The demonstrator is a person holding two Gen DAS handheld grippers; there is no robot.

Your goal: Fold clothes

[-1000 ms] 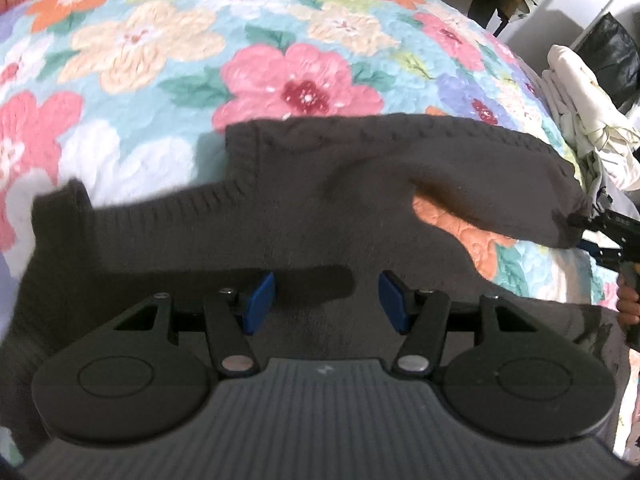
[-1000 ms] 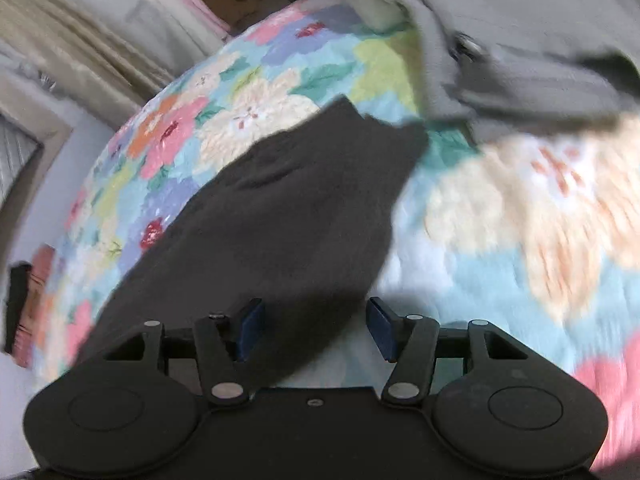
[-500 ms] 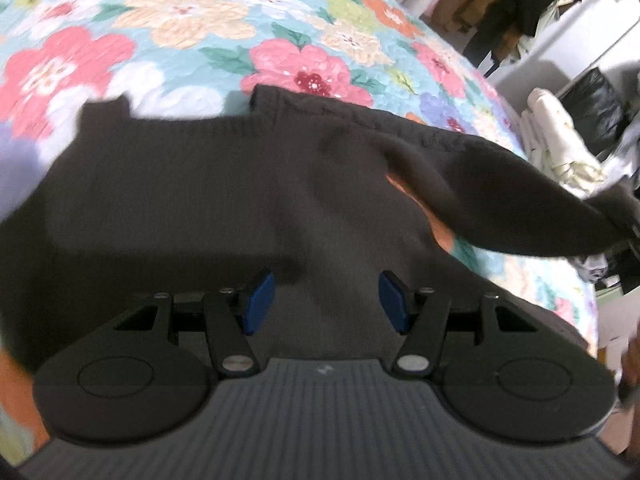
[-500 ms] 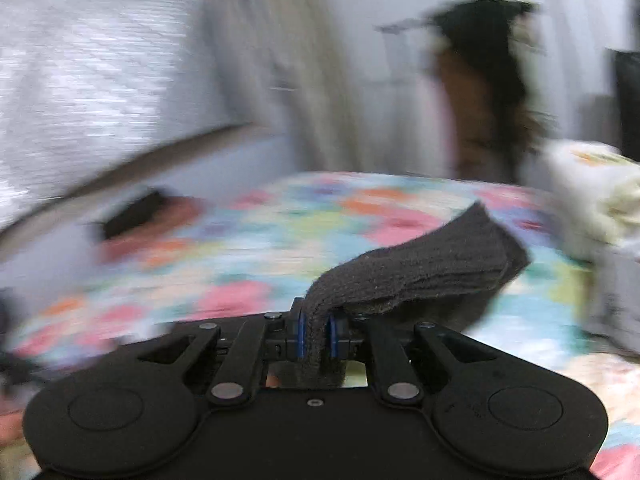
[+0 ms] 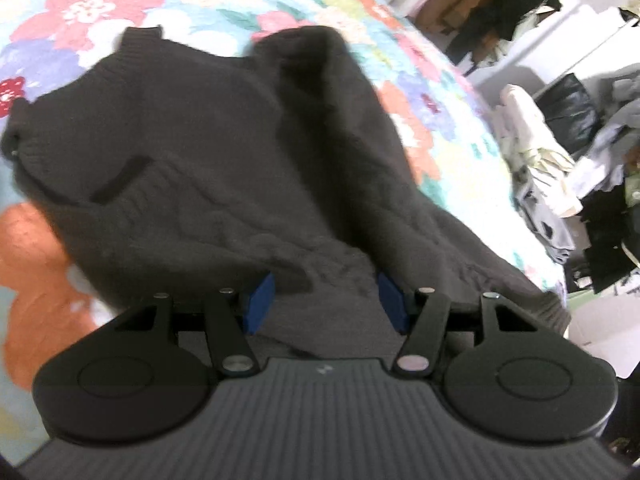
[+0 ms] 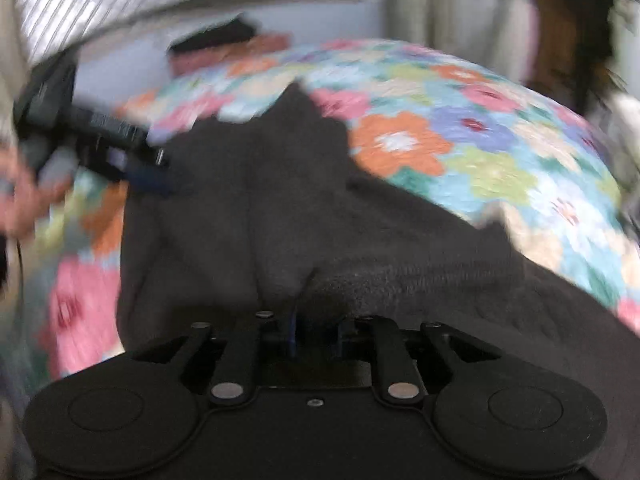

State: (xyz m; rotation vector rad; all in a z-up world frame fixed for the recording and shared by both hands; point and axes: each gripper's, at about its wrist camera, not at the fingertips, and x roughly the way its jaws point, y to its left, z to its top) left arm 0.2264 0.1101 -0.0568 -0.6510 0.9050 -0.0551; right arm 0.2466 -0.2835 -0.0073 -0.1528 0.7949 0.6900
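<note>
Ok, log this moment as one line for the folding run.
left gripper: open over sweater | right gripper: shut on sweater | surface: floral quilt

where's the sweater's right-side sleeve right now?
In the left wrist view, the dark grey knit sweater lies on the floral quilt; its sleeve is folded across the body's right side, ahead of the open left gripper.

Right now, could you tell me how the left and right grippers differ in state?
The left gripper is open, its blue pads spread apart over the dark sweater, gripping nothing. The right gripper is shut on the sweater's fabric, which bunches up between its pads. The left gripper hovers at the hem; the right one pinches a fold. Both are above the floral quilt.
</note>
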